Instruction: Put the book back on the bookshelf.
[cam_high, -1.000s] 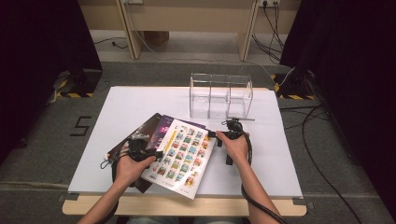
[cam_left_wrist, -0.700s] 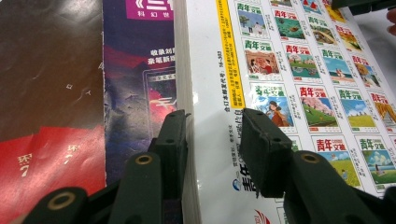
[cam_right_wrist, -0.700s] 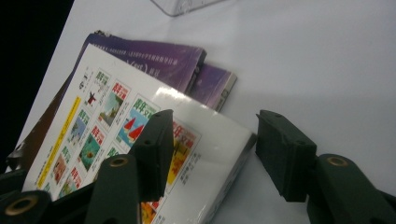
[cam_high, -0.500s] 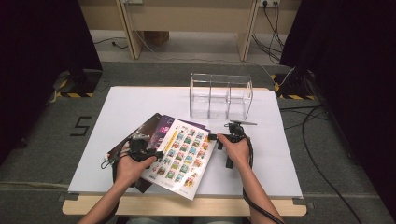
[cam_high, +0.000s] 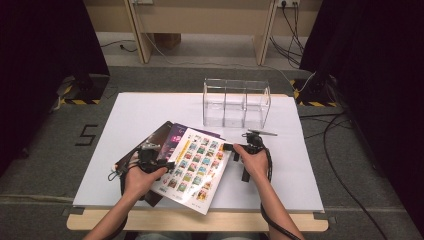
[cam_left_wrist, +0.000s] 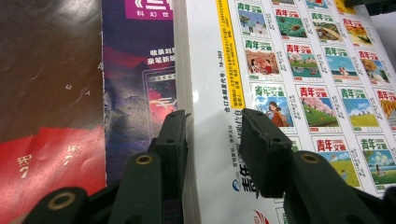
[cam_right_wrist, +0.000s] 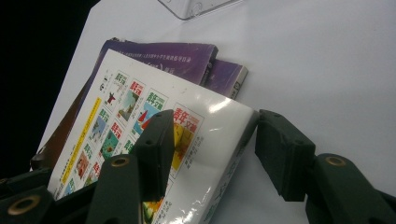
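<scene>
Left gripper (cam_left_wrist: 212, 140): my jaws gape astride the magazine's (cam_high: 197, 162) spine edge, unclamped.
Right gripper (cam_right_wrist: 212, 149): wide astride its corner.
Left: gripping, lifting, filing in rack (cam_high: 235, 102).

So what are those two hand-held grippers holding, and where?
Nothing yet. Both the left hand-held gripper and right hand-held gripper straddle opposite edges of the white magazine, jaws open.

Bright tabletop, dark surroundings, cover glare

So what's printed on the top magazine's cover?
White top magazine, a grid of small colourful cover pictures plus a yellow strip; left gripper view shows it best.
</scene>
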